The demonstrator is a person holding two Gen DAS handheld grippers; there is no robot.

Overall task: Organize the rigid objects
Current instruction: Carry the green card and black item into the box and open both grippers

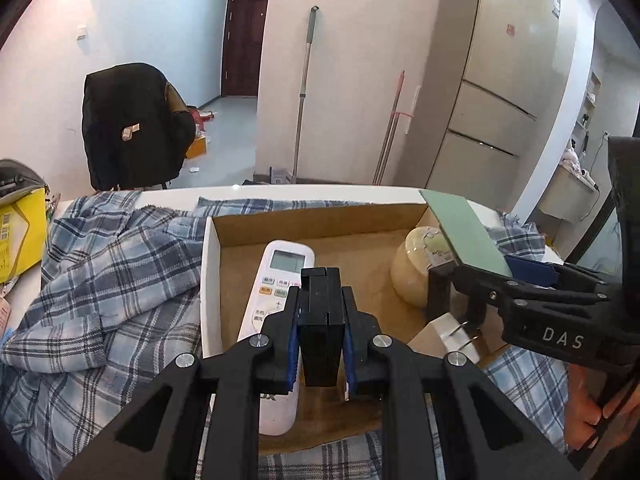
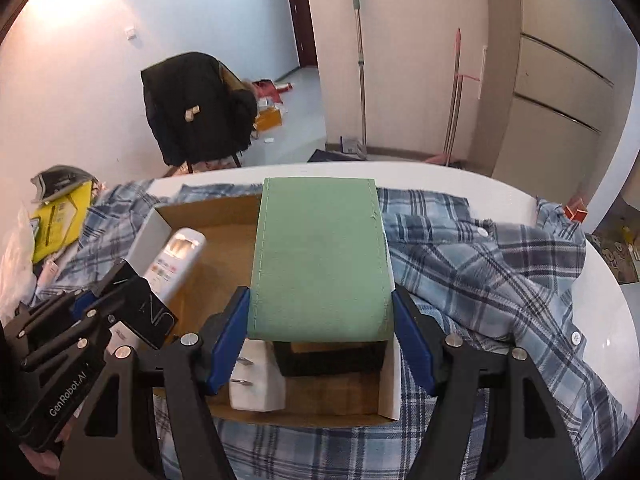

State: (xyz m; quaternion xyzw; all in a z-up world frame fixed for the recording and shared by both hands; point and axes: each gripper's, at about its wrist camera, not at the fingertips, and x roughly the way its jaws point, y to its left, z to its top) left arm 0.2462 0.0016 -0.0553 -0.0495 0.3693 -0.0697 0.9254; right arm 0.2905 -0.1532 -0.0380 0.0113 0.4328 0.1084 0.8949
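Observation:
An open cardboard box (image 1: 320, 220) lies on a plaid cloth. A white remote (image 1: 280, 280) lies inside at its left, a round cream jar (image 1: 412, 268) at the far right and a white plug adapter (image 1: 456, 336) at the near right. My left gripper (image 1: 320, 344) is shut on a small black case (image 1: 322, 320) above the remote. My right gripper (image 2: 320, 332) is shut on a green-topped box (image 2: 320, 256) with a black base, held over the box's right side (image 2: 390, 396). The adapter (image 2: 256, 384) lies just left of it. The left gripper's black case (image 2: 140, 308) shows there too.
The blue plaid shirt (image 2: 500, 272) covers the white table (image 2: 600, 320) around the box. A yellow package (image 1: 16, 236) sits at the table's left edge. A black-draped chair (image 1: 132, 128), mop handles (image 1: 304, 92) and a fridge (image 1: 492, 80) stand beyond.

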